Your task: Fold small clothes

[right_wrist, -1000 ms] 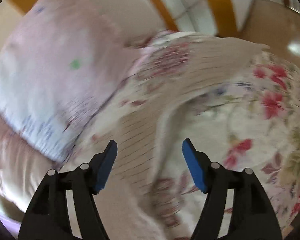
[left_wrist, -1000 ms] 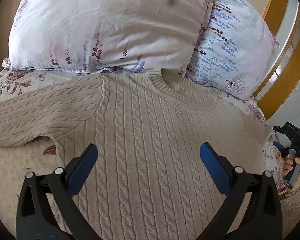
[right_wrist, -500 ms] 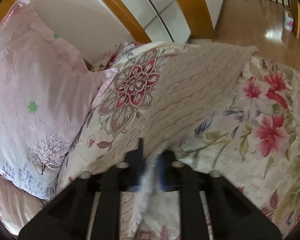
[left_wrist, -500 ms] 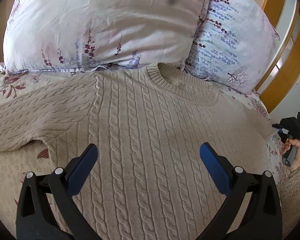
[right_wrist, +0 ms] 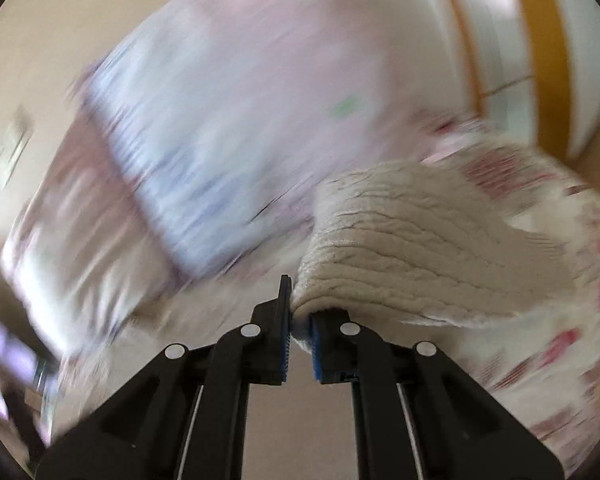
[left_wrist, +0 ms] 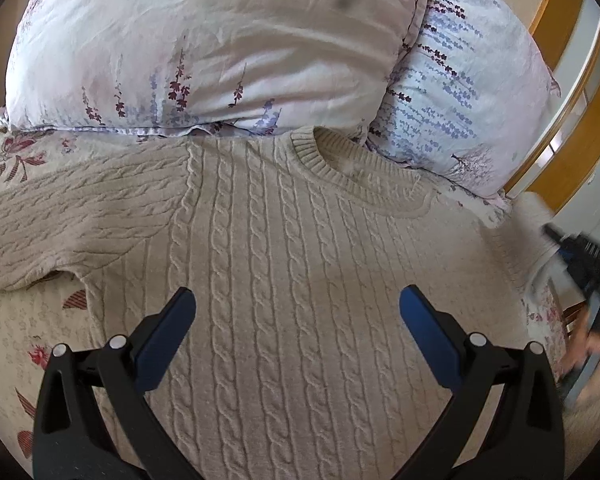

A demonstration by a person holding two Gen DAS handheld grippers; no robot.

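Observation:
A beige cable-knit sweater (left_wrist: 284,264) lies face up on the bed, neck toward the pillows, its left sleeve (left_wrist: 60,224) spread out to the left. My left gripper (left_wrist: 296,312) is open and hovers over the sweater's chest, touching nothing. My right gripper (right_wrist: 299,322) is shut on the edge of the sweater's right sleeve (right_wrist: 412,256) and holds it lifted off the bed. In the left wrist view the right gripper (left_wrist: 584,264) shows blurred at the right edge.
Two floral pillows (left_wrist: 220,48) (left_wrist: 460,92) lean at the head of the bed, just behind the sweater's neck. A floral bedspread (left_wrist: 24,332) covers the bed. A wooden headboard frame (left_wrist: 568,92) stands at the right.
My right gripper has closed on the right sleeve and lifted it, swinging fast so its view is blurred. My left gripper has moved slightly forward over the sweater, still open.

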